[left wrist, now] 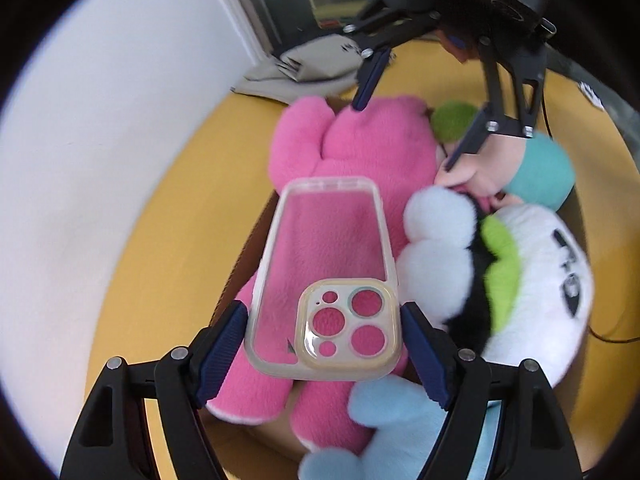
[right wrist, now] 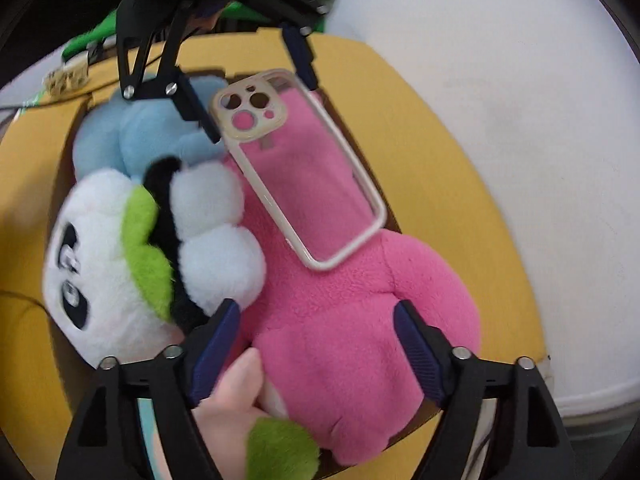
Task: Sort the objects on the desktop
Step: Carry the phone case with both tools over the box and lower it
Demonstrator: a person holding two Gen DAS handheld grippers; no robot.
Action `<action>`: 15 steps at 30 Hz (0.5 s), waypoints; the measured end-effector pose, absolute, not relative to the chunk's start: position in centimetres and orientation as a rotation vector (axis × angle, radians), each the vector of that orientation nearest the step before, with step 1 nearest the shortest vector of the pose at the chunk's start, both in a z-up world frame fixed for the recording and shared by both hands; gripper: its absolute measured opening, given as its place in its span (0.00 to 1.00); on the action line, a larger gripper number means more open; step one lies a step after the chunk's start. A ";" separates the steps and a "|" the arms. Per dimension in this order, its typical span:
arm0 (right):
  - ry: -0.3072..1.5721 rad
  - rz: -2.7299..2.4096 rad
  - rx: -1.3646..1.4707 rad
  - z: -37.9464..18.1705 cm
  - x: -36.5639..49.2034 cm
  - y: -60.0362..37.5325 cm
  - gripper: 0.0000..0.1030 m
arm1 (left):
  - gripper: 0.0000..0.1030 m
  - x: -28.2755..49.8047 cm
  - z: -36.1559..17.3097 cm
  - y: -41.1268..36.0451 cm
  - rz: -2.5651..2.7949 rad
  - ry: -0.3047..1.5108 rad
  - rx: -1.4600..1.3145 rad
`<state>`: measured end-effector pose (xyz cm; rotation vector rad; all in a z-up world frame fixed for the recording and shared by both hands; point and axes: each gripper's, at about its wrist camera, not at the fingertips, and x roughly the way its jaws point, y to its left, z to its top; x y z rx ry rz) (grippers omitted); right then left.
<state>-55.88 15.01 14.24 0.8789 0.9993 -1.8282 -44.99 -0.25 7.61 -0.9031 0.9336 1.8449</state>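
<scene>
Left tongs (left wrist: pixel 323 344) clamp the case (left wrist: pixel 328 280) by its camera end, clearing the plush (left wrist: pixel 344 148); right tongs (right wrist: pixel 316 344) gape empty.

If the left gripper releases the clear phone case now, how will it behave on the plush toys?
The phone case is a thin, open shell, so probably light and a little flexible. Its smooth plastic looks slippery, held only at its camera end by the left gripper. Dropped on the soft pink plush, it would likely land gently, perhaps tilted.
</scene>
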 end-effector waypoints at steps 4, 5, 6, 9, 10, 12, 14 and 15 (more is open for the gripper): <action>0.870 -1.905 0.860 16.6 -53.8 15.7 0.92 | 0.76 -43.5 8.6 -1.0 1.903 0.879 -0.930; 0.848 -1.923 0.854 16.9 -52.8 15.8 0.92 | 0.76 -43.3 8.4 -0.9 1.900 0.861 -0.962; 0.836 -1.931 0.851 16.4 -51.3 16.6 0.92 | 0.76 -43.2 8.0 -0.9 1.897 0.856 -0.984; 0.826 -1.947 0.848 13.7 -47.6 18.0 0.92 | 0.76 -43.2 6.2 -1.0 1.900 0.854 -1.043; 0.828 -1.953 0.851 13.3 -47.1 18.3 0.92 | 0.76 -43.9 5.4 -0.8 1.912 0.841 -1.065; 0.811 -1.978 0.862 12.1 -45.0 17.7 0.92 | 0.76 -44.4 5.6 -1.1 1.942 0.787 -1.065; 0.737 -2.007 0.878 11.5 -44.8 18.1 0.92 | 0.76 -44.3 6.1 -1.5 1.967 0.739 -1.056; 0.696 -2.025 0.886 11.6 -45.0 18.0 0.92 | 0.76 -44.2 6.4 -1.7 1.978 0.724 -1.051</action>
